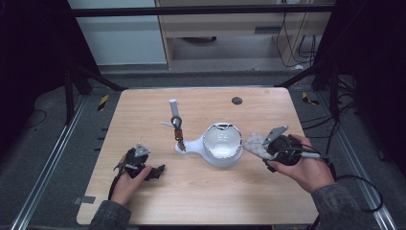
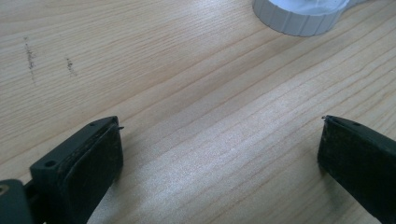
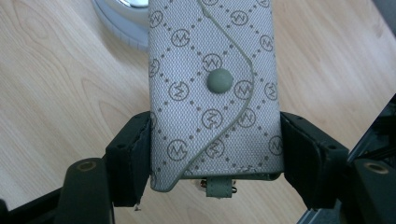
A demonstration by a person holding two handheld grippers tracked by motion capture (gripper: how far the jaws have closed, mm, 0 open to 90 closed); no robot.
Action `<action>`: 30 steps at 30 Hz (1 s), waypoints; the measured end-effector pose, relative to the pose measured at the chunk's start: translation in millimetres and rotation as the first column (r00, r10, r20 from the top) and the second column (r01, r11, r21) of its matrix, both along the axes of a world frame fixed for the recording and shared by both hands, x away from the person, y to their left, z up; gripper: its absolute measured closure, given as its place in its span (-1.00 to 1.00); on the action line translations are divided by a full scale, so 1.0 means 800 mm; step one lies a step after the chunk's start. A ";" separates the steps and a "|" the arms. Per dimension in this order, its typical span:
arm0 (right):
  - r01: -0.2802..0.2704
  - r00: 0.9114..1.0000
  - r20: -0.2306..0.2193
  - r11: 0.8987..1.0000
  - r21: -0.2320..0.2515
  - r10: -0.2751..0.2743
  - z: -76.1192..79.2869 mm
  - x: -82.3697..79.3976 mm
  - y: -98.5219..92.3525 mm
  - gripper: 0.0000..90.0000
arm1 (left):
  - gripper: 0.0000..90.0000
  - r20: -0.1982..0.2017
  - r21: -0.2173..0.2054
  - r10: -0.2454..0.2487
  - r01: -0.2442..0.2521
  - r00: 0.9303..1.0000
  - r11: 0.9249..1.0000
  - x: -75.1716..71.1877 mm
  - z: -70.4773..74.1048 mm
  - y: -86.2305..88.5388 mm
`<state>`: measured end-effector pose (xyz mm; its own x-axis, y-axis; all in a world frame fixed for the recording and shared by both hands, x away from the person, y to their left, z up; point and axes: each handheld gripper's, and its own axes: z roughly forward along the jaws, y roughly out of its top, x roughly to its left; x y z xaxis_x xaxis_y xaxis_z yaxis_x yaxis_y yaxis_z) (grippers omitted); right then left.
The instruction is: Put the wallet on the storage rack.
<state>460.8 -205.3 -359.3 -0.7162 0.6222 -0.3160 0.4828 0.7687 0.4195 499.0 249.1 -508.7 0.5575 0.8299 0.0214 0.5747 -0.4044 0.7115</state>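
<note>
Between right gripper (image 3: 215, 154) jaws, snap-flap pouch (image 3: 212, 88) w/ monogram print; left gripper (image 2: 219, 154) jaws apart.

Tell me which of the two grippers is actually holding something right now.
The right gripper: its jaws are shut on the grey patterned pouch. The left gripper has its jaws open over bare table.

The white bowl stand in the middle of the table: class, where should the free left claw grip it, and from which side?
Grip the flat handle jutting from the white bowl stand toward the left claw. It is narrower than the round body and faces that open claw, so come in from the left, clear of the keys beside it.
</note>
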 end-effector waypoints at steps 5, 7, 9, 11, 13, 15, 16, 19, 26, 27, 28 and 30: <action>-0.037 0.999 0.015 0.999 -0.018 0.037 0.011 0.005 0.017 -0.32 | -1.00 0.000 0.000 0.000 0.000 1.000 1.000 0.000 0.000 0.000; -0.046 0.999 0.017 0.999 -0.027 0.047 0.014 0.006 0.022 -0.32 | -1.00 0.000 0.000 0.000 0.000 1.000 1.000 0.000 0.000 0.000; -0.052 0.998 0.020 0.998 -0.028 0.052 0.016 0.008 0.028 -0.32 | -1.00 0.000 0.000 0.000 0.000 1.000 1.000 0.000 0.000 0.000; -0.061 0.998 0.020 0.998 -0.031 0.061 0.017 0.009 0.033 -0.31 | -1.00 0.000 0.000 0.000 0.000 1.000 1.000 0.000 0.000 0.000; -0.069 0.997 0.021 0.997 -0.037 0.070 0.017 0.010 0.038 -0.31 | -1.00 0.000 0.000 0.000 0.000 1.000 1.000 0.000 0.000 0.000; -0.072 0.997 0.019 0.997 -0.035 0.072 0.017 0.011 0.043 -0.31 | -1.00 0.001 0.002 -0.001 0.001 1.000 1.000 0.000 0.000 0.000; -0.080 0.997 0.020 0.996 -0.038 0.081 0.017 0.012 0.045 -0.31 | -1.00 0.000 0.000 0.000 0.000 1.000 1.000 0.000 0.000 0.000; -0.089 0.996 0.018 0.995 -0.041 0.090 0.017 0.013 0.051 -0.31 | -1.00 0.000 0.000 0.000 0.000 1.000 1.000 0.000 0.000 0.000; -0.105 0.994 0.013 0.993 -0.046 0.106 0.016 0.016 0.061 -0.31 | -1.00 0.000 0.000 0.000 0.000 1.000 1.000 0.000 0.000 0.000; -0.108 0.994 0.015 0.993 -0.049 0.109 0.016 0.016 0.063 -0.31 | -1.00 0.000 0.000 0.000 0.000 1.000 1.000 0.000 0.000 0.000; -0.109 0.994 0.015 0.993 -0.049 0.110 0.016 0.016 0.064 -0.31 | -1.00 0.001 0.000 0.000 0.000 1.000 1.000 0.000 0.000 0.000; -0.116 0.993 0.014 0.992 -0.053 0.116 0.016 0.017 0.066 -0.31 | -1.00 0.002 0.002 -0.002 0.002 1.000 1.000 0.000 0.000 0.000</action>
<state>474.1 -152.8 -346.3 -0.7770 0.5176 -0.3582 0.3823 0.8401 0.3847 499.1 249.3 -508.7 0.5588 0.8290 0.0239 0.5729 -0.4067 0.7116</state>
